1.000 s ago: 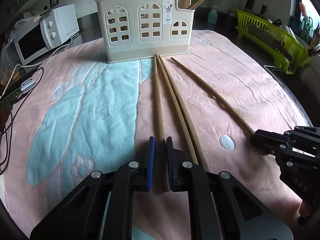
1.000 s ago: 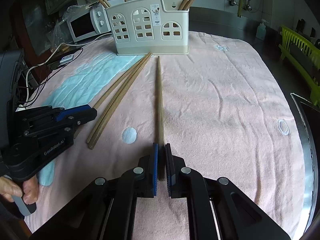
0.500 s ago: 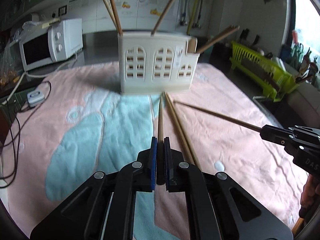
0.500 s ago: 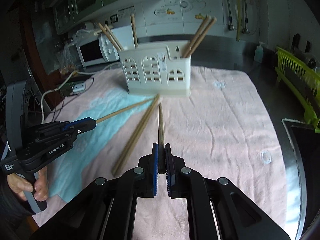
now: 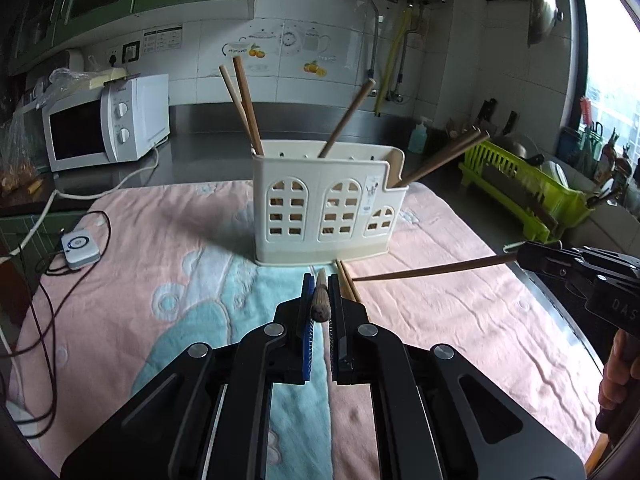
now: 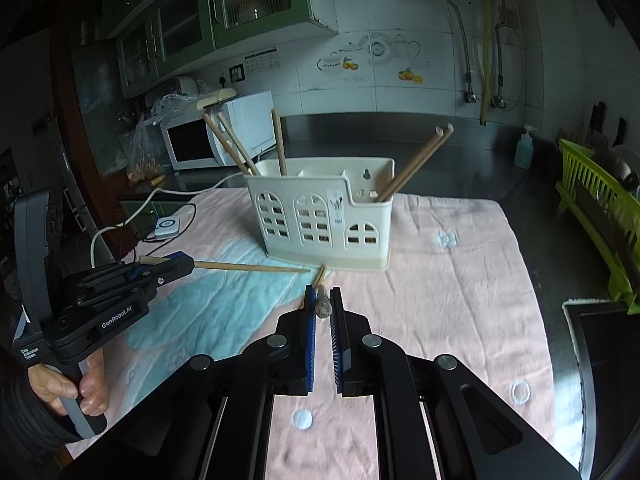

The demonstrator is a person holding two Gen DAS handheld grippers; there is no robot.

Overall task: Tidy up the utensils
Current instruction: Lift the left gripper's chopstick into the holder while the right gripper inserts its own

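Left gripper — fingers clamped tight on a chopstick, pointed forward and tilted downward. Right gripper the same — fingers pinched on a second chopstick. One hand wraps the left handle; the other hand grips the right handle at frame edge.

Both handheld grippers, left gripper and right gripper, are chunky black plastic with silver screws and blue ribbed finger pads, white "GenRobot.AI" lettering on one side, plus a dark sleeve.
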